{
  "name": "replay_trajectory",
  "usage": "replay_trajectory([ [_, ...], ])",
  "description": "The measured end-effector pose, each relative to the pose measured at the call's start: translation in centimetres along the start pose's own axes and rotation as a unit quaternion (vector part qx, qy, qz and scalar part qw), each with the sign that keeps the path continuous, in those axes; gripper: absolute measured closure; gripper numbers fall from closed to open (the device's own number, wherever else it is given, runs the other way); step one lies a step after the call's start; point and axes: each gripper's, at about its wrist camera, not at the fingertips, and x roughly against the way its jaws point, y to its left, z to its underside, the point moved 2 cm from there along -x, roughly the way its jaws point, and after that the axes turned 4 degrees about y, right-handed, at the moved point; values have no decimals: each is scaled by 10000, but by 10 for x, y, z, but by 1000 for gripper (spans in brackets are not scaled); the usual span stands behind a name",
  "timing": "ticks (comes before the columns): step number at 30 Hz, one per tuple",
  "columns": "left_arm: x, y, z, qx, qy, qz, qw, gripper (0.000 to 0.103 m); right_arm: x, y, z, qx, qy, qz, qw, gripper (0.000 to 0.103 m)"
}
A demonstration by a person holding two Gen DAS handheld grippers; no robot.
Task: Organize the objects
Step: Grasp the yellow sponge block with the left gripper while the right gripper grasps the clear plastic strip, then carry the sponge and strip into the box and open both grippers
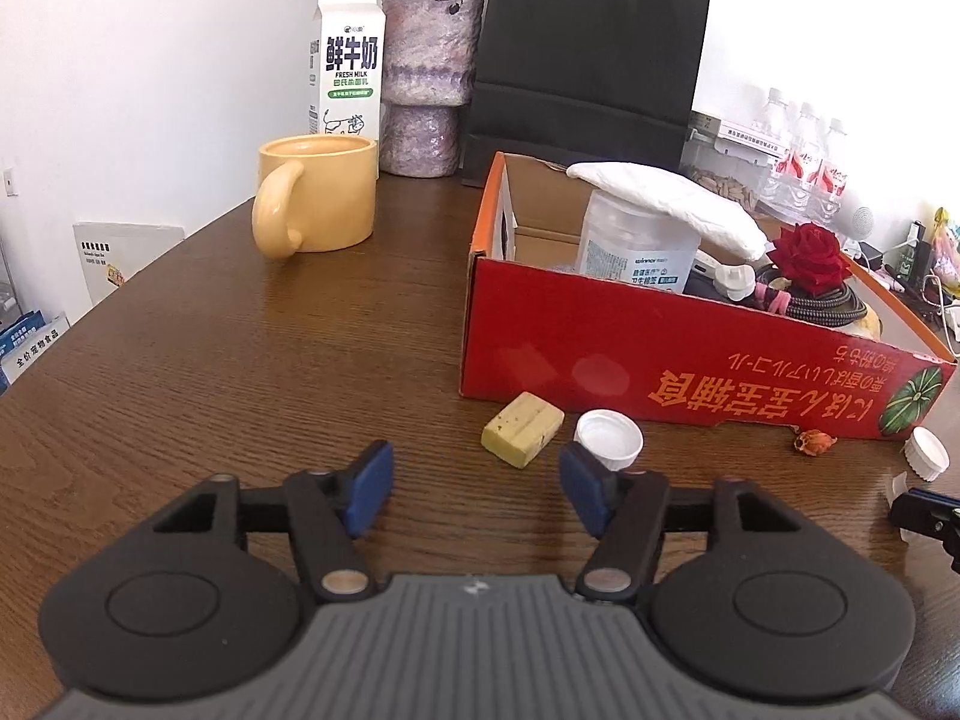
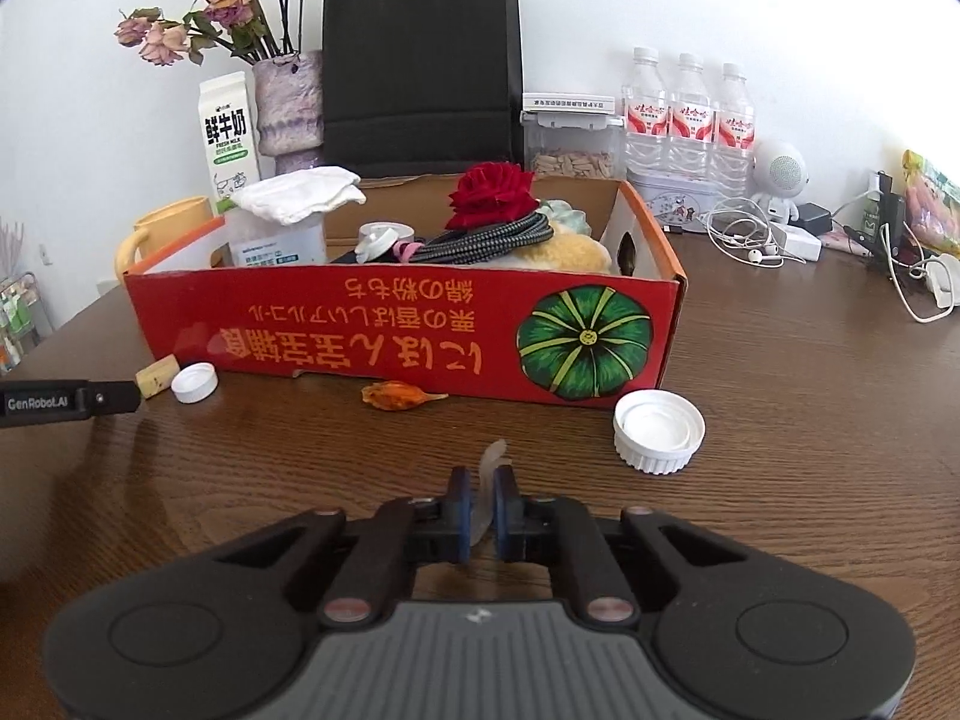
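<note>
A red cardboard box (image 1: 660,360) (image 2: 360,324) stands on the brown table, holding a red rose (image 2: 492,192), a white cloth (image 2: 300,192), a wipes tub and a coiled cable. In front of it lie a yellow eraser block (image 1: 522,429) (image 2: 157,379), two white caps (image 1: 609,438) (image 2: 659,429) and a dried orange petal (image 2: 396,394). My left gripper (image 1: 477,492) is open just short of the eraser and one cap. My right gripper (image 2: 482,510) is shut on a thin translucent plastic scrap (image 2: 489,474).
A yellow mug (image 1: 318,201), milk carton (image 1: 348,66), purple vase (image 1: 429,84) and black paper bag (image 1: 588,54) stand behind the box. Water bottles (image 2: 690,108), earphones (image 2: 744,240) and chargers sit at the back right.
</note>
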Motion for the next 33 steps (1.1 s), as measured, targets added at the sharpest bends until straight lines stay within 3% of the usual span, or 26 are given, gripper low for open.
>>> replay_trajectory([
  [3,-11,-3,-9,-94,22,70,9999,37,3,1,0,25,-70,6,10000,101],
  [5,-13,-7,-11,-238,19,128,9996,60,5,2,-1,26,-112,-28,9999,101],
  [6,-12,-8,-9,-289,14,216,9993,78,6,3,-1,38,-139,-26,9999,101],
  [12,4,-16,-1,-458,-203,302,9983,79,14,2,0,2,-379,-43,9993,101],
  [20,35,-22,-12,-167,-631,347,9973,79,33,10,-9,76,-887,-223,9958,101],
  [27,57,-54,-49,-262,-1099,654,9914,79,42,19,-54,180,-1420,-352,9891,101],
  [33,49,-96,-90,-399,-1508,795,9846,79,25,24,-100,276,-1748,-321,9837,101],
])
